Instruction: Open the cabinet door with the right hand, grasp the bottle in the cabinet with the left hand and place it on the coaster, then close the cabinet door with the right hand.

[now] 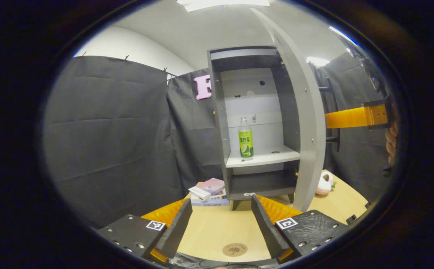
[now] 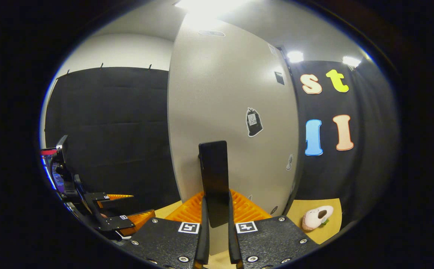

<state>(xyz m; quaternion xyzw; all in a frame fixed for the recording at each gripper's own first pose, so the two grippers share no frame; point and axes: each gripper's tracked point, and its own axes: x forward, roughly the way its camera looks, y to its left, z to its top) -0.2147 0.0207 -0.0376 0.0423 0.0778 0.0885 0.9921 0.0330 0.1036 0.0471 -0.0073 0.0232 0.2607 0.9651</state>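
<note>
Left gripper view: cabinet (image 1: 254, 123) stands upright on the wooden table (image 1: 217, 228), centre frame. Cabinet door (image 1: 306, 123) swung wide open, seen nearly edge-on at 3 o'clock of the cabinet body. Bottle (image 1: 245, 139) w/ green label upright on the pale middle shelf (image 1: 265, 157), toward the shelf's left front; nothing touching it. Left gripper (image 1: 220, 224) at 6 o'clock, fingers spread well apart, nothing between them, hovering over the table, well short of the cabinet. Round coaster (image 1: 234, 249) flat on the table, low between the two fingers, near bottom edge. Stack of books (image 1: 210, 191) on the table at approx 7 o'clock of the cabinet base. Small plush toy (image 1: 324, 184) on the table, 4 o'clock of the cabinet, partly behind the door. Right gripper (image 1: 355, 117) reaches in from 3 o'clock, meeting the far side of the door; a hand (image 1: 391, 144) behind it.

Right gripper view: right gripper (image 2: 217, 220) at 6 o'clock, fingers drawn close, clamped on the dark door handle (image 2: 214, 179), which sticks up between them. Door face fills centre; stickers on it. Left gripper at 8 o'clock, fingers apart. Plush toy at 4 o'clock on the table.
</note>
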